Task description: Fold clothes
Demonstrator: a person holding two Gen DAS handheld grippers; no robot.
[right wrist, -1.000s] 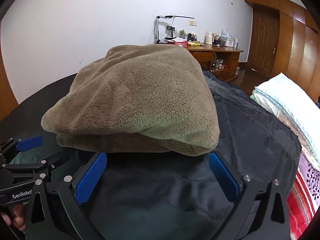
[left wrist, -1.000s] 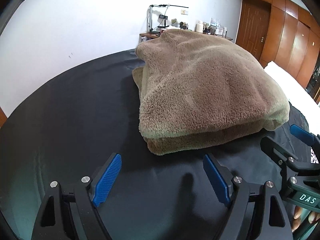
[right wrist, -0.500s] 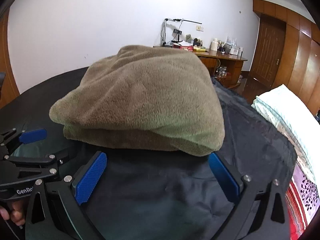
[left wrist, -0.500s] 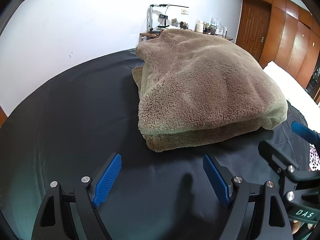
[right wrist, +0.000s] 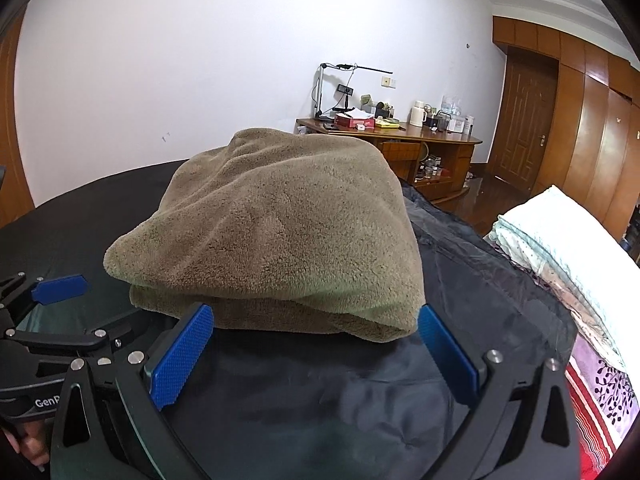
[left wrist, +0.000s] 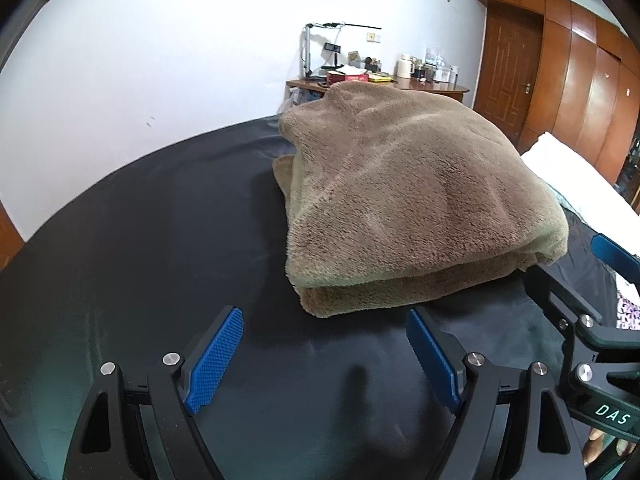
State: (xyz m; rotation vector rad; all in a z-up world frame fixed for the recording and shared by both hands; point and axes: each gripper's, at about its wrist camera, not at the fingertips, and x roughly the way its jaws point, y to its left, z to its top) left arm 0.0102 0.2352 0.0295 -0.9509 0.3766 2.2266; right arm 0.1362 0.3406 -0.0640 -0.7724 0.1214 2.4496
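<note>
A brown fleece garment (left wrist: 404, 200) lies folded in a thick stack on the black cloth (left wrist: 160, 232) over the bed. My left gripper (left wrist: 324, 344) stands open just short of the stack's near left corner, nothing between its blue pads. In the right wrist view the same garment (right wrist: 280, 224) fills the middle. My right gripper (right wrist: 316, 340) is open too, its pads apart in front of the stack's near edge and holding nothing. Each gripper shows at the edge of the other's view: the right gripper (left wrist: 592, 304) and the left gripper (right wrist: 48, 312).
A folded white quilt (right wrist: 568, 248) lies at the right on a patterned red sheet (right wrist: 600, 404). A wooden desk (right wrist: 400, 136) with a lamp, a flask and small items stands by the far white wall. Wooden wardrobe doors (left wrist: 580, 80) line the right.
The right gripper has drawn back and tilted up a little, so the stack sits lower and smaller in its view. The left gripper has barely moved. The garment lies as before.
</note>
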